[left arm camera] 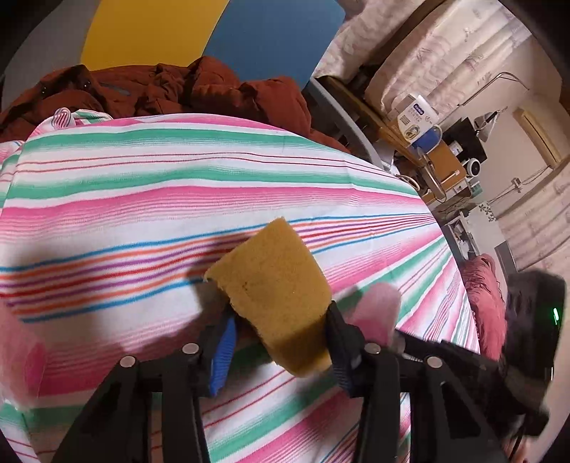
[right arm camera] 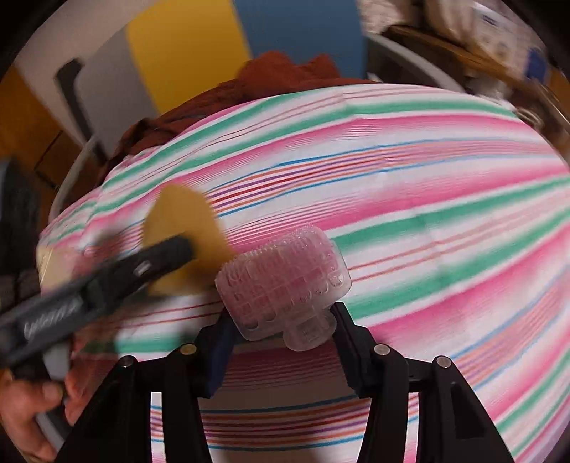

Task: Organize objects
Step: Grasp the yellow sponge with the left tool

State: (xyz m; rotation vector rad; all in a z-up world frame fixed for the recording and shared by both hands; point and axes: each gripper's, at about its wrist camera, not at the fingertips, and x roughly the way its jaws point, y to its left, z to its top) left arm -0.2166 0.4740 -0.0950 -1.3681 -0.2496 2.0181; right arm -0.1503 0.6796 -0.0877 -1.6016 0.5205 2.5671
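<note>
The left gripper (left arm camera: pixel 278 320) is squeezing a yellow sponge (left arm camera: pixel 272 285). The sponge sits between the two fingers and sticks out in front of them, up toward 12 o'clock in the left wrist view. It is lifted above the striped cloth (left arm camera: pixel 142 185), which has pink, green, white, blue and orange lines.

The right gripper (right arm camera: pixel 281 327) is squeezing a clear bumpy brush (right arm camera: pixel 285 281). The brush looks see-through with a bit of pink, and it has lots of little squares and soft spikes on it. It is held above the same striped cloth (right arm camera: pixel 427 199).

In the right wrist view, the left gripper (right arm camera: pixel 171 249) and its sponge (right arm camera: pixel 181 217) show at about 9 o'clock, just beside the brush. They look blurry. A hand (right arm camera: pixel 32 420) holds that gripper's handle at about 8 o'clock.

In the left wrist view, a blurry pink shape at about 4 o'clock, just beside the sponge, may be the brush, but I cannot tell for sure.

A dark red jacket (left arm camera: pixel 160 92) lies bunched up at the far edge of the cloth, at about 11 o'clock. Behind it are a yellow panel (left arm camera: pixel 149 32) and a blue panel (left arm camera: pixel 278 39). At 2 o'clock there is a white and blue box (left arm camera: pixel 415 117) on a brown shelf (left arm camera: pixel 447 164).
</note>
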